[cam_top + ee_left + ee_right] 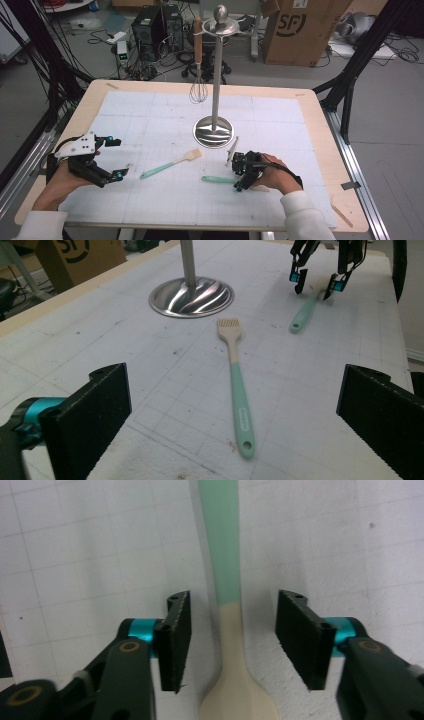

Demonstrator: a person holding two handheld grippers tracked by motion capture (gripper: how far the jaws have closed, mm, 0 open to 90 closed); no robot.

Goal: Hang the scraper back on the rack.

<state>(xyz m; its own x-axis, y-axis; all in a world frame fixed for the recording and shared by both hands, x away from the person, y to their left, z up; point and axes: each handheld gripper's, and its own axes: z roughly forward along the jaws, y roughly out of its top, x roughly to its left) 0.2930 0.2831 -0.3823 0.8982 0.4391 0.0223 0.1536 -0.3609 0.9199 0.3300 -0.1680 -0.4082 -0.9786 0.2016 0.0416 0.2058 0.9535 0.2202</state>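
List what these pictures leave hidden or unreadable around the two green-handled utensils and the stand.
- Right utensil: the head is cut by the bottom edge of the right gripper view; in the high view the right gripper covers it.
- Brush: handle print too small to read, left gripper view.
- Stand: top cut by the upper edge there.
- Whisk: hook blurred, high view.

A mint-green handle and a cream head are seen on the spatula [227,605] between black jaws with turquoise fittings. The same two colours are worn by the brush [237,385]. The mat [150,200] is white, ruled with a faint grey grid; the stand [214,131] is polished silver.
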